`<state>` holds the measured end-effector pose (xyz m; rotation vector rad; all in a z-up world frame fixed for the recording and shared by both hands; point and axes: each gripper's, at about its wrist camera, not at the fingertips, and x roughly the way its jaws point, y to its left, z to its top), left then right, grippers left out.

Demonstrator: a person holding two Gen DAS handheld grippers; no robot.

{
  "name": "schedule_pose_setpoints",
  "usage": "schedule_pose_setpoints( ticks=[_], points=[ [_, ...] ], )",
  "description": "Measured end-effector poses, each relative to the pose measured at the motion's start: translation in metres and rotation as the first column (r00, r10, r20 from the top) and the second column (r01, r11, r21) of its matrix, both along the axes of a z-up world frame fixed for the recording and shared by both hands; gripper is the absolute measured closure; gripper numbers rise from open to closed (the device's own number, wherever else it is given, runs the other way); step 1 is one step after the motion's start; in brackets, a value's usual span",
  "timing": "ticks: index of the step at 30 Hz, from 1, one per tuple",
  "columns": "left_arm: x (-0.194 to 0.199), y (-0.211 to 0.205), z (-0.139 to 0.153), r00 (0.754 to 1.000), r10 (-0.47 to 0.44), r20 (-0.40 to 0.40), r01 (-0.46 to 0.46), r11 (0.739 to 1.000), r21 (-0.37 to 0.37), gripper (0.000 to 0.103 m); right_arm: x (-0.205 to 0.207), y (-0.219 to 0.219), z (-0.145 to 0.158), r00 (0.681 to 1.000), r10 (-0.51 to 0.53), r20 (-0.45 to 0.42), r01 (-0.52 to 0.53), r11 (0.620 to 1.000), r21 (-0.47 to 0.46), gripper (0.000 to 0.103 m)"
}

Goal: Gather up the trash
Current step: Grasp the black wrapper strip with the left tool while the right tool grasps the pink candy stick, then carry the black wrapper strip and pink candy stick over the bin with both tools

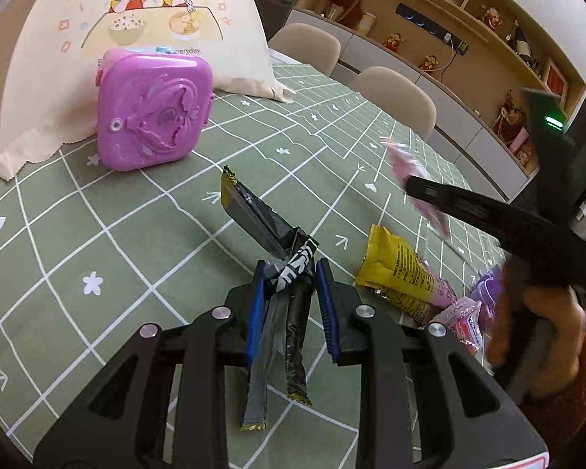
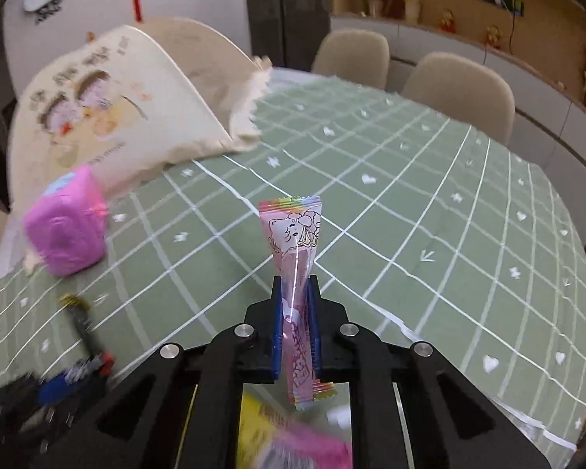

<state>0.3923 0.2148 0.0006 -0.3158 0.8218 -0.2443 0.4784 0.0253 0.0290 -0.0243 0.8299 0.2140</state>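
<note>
Collecting is underway on the table (image 1: pixel 144 211): left gripper (image 1: pixel 290 273) clamped on a black wrapper (image 1: pixel 261 222), right gripper (image 2: pixel 296 293) clamped on a pink wrapper (image 2: pixel 293 234), both lifted. Yellow wrapper (image 1: pixel 394 269) and small pink packet (image 1: pixel 463 318) left near the right edge.

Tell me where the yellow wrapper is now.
In the left wrist view, the yellow wrapper lies on the green tablecloth, right of the left gripper, with a small pink packet beside it.
</note>
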Motion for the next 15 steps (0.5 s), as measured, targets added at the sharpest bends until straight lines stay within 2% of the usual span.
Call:
schedule_pose_setpoints(
  ticks=[4,8,15],
  points=[
    [-0.013,0.001,0.009,1.0,0.012,0.026,-0.011,1.0,-0.013,0.079,-0.043,-0.019,0.021,0.998,0.061,0.021,-0.062,0.997,0.045,0.091],
    [-0.037,-0.018,0.023,0.998,-0.003,0.067,0.002,1.0,0.011,0.079,-0.085,-0.041,0.034,0.995,0.091,0.044,-0.093,0.994,0.06,0.091],
    [-0.083,-0.074,0.051,0.985,-0.078,0.152,0.061,0.992,0.109,0.079,-0.148,-0.083,0.052,0.988,0.091,0.128,-0.097,0.994,0.044,0.091]
  ],
)
